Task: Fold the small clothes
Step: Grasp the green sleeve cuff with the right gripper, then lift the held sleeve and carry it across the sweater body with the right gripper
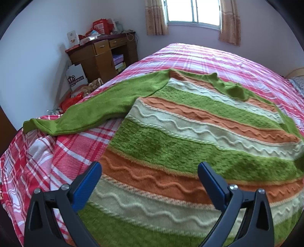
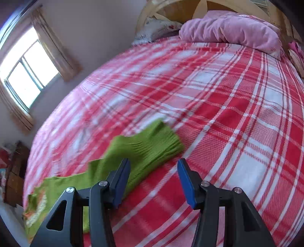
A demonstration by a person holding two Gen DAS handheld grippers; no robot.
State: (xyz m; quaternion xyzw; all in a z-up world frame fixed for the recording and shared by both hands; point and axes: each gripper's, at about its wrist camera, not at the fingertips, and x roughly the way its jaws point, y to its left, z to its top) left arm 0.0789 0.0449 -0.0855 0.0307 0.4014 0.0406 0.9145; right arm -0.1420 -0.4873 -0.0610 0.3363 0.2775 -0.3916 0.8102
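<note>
Striped green, orange and cream knitted sweater [image 1: 190, 136]: spread flat on red plaid bed [image 2: 228, 114] under your spread, empty left tool [image 1: 150, 178]. Right tool [image 2: 153, 180]: half-spread, empty, its left finger over the green sleeve cuff [image 2: 150, 146]. Your folding: none visible yet.

A bedroom in a home.

A big bed [image 2: 218, 98] with a red and white checked cover is seen. A pink pillow [image 2: 229, 30] is laid at its head. A curtained window [image 1: 192, 12] and a cluttered wooden desk [image 1: 102, 55] are seen behind the bed.
</note>
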